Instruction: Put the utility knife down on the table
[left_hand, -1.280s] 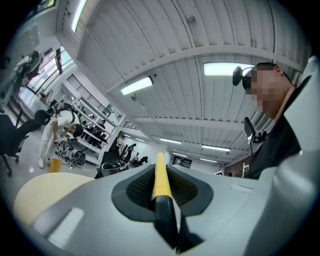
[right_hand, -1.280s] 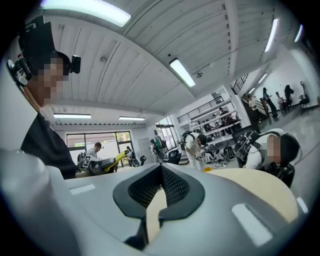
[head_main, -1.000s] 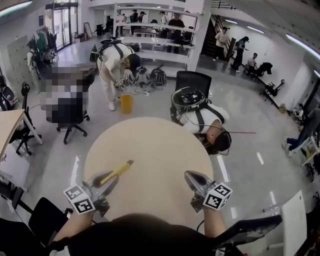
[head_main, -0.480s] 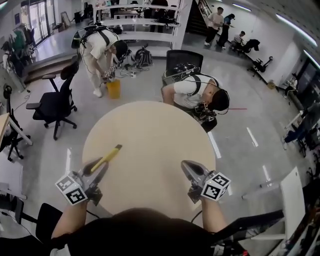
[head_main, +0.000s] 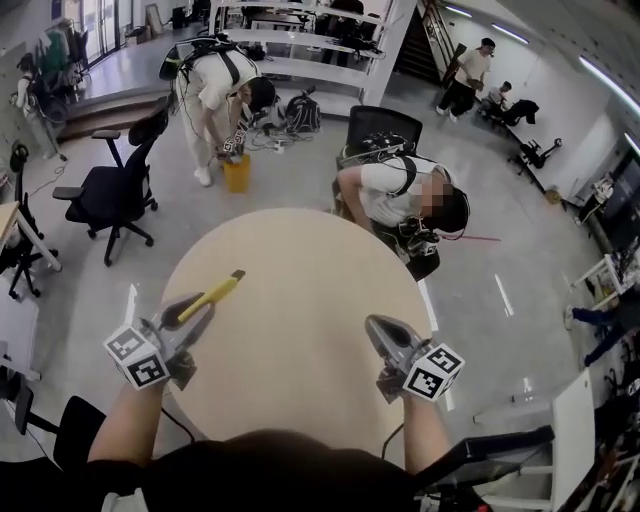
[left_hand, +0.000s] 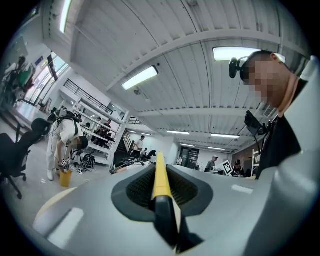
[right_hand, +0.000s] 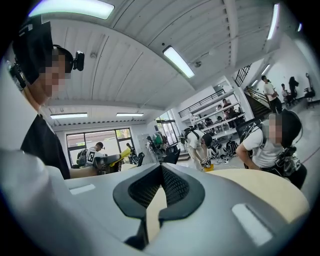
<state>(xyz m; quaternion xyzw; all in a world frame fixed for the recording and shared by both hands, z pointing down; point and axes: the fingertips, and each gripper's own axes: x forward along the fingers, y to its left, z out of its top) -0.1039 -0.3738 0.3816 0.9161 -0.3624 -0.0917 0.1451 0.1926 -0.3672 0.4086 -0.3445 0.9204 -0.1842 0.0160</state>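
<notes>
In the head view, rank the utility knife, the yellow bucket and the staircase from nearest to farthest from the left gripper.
1. Utility knife: held by the left gripper, over the table.
2. Yellow bucket: on the floor beyond the table.
3. Staircase: far back, right.

No legible text; no readable labels, numbers

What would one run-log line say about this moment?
left gripper: jaws shut on utility knife | right gripper: jaws shut, empty | utility knife: held over round table, not yet down
</notes>
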